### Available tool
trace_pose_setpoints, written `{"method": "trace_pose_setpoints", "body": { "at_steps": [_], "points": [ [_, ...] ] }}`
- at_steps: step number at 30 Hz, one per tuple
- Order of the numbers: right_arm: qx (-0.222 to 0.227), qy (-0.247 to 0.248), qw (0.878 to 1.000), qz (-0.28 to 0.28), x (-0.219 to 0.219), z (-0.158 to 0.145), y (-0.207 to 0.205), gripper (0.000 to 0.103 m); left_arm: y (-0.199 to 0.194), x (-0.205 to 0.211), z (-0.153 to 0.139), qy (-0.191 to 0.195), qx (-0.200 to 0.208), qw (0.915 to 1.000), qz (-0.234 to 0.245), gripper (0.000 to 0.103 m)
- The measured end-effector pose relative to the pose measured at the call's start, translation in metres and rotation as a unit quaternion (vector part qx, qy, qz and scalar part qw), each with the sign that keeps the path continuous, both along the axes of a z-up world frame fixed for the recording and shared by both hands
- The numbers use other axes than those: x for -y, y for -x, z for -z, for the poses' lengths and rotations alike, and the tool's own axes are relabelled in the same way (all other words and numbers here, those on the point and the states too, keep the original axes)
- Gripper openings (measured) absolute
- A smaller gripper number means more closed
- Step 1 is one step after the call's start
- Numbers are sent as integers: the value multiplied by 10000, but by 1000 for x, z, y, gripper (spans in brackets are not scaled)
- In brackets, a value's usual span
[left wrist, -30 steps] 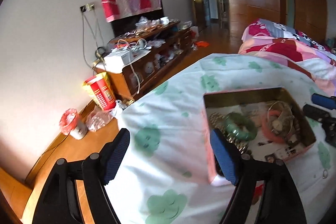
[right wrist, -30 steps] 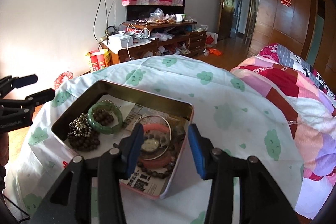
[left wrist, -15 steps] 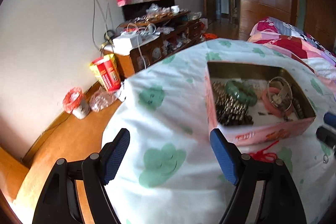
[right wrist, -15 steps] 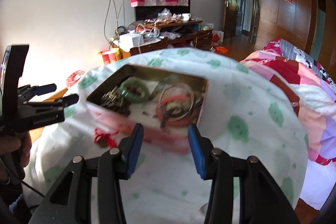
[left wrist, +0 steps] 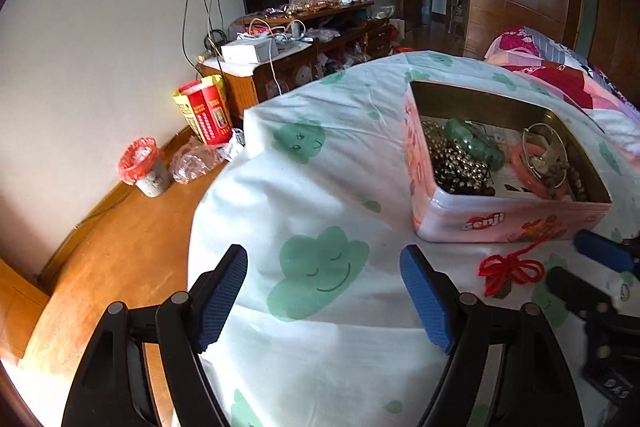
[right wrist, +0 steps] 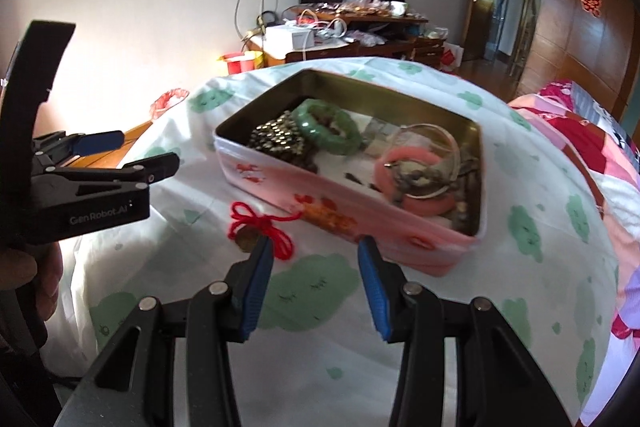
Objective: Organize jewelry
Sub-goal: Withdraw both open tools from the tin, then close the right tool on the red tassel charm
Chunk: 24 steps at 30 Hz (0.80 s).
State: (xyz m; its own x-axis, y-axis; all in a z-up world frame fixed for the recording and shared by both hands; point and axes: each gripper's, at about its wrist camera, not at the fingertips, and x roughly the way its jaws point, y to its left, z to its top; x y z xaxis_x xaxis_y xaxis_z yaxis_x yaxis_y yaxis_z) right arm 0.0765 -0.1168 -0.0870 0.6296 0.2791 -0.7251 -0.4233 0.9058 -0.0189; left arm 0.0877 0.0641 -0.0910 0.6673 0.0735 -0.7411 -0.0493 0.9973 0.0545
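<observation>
A pink tin box (left wrist: 496, 223) (right wrist: 340, 203) sits on a white cloth with green clouds. Inside lie a green bracelet (right wrist: 326, 125), dark metallic beads (right wrist: 280, 139), a pink bangle (right wrist: 416, 183) and a thin silver hoop (right wrist: 436, 135). A red knotted cord with a coin (right wrist: 260, 231) (left wrist: 510, 271) lies on the cloth in front of the tin. My right gripper (right wrist: 312, 275) hovers just short of the tin, open and empty, its left finger beside the red cord. My left gripper (left wrist: 324, 291) is open and empty over the cloth, left of the tin.
The cloth-covered surface (left wrist: 320, 187) ends at its left edge above a wooden floor (left wrist: 120, 259). A cluttered wooden cabinet (left wrist: 304, 59), a red bag (left wrist: 204, 111) and a small bin (left wrist: 144, 167) stand by the wall. A patterned quilt (right wrist: 592, 147) lies to the right.
Both grippers pulled back and lower from the tin. The right one was over the tin's contents and now hangs in front of it, and the red cord has come into view.
</observation>
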Motion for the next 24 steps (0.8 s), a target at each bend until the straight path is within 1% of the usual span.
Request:
{"method": "trace_pose_setpoints", "body": {
  "at_steps": [4,5,6,7,8,10,12,16,24],
  "points": [
    [-219,87,9996,-159,-13,10,-9,47,1,2,4,79,-60,9999,115,79],
    [-267,114,9994,-183,-14,13,-11,45,2,4,4,102,-73,9998,154,79],
    [-393,142,9989,-201,-16,17,-15,30,2,6,5,152,-101,9996,231,79],
    [-530,123,9983,-225,-16,21,-17,18,3,7,6,173,-126,9994,271,79],
    [-587,9,9980,-244,-13,20,-18,6,4,9,7,187,-141,9993,306,79],
    [-568,-156,9978,-299,-7,17,-15,6,6,16,9,215,-172,9988,403,79],
    [-484,-139,9984,-246,-3,14,-9,5,8,23,9,218,-188,9982,524,79],
    [-376,-189,9989,-191,6,8,4,5,11,36,8,108,-185,9976,658,79],
    [-249,-344,9991,-29,17,-2,16,5,14,52,7,-83,-202,9971,732,79]
  ]
}}
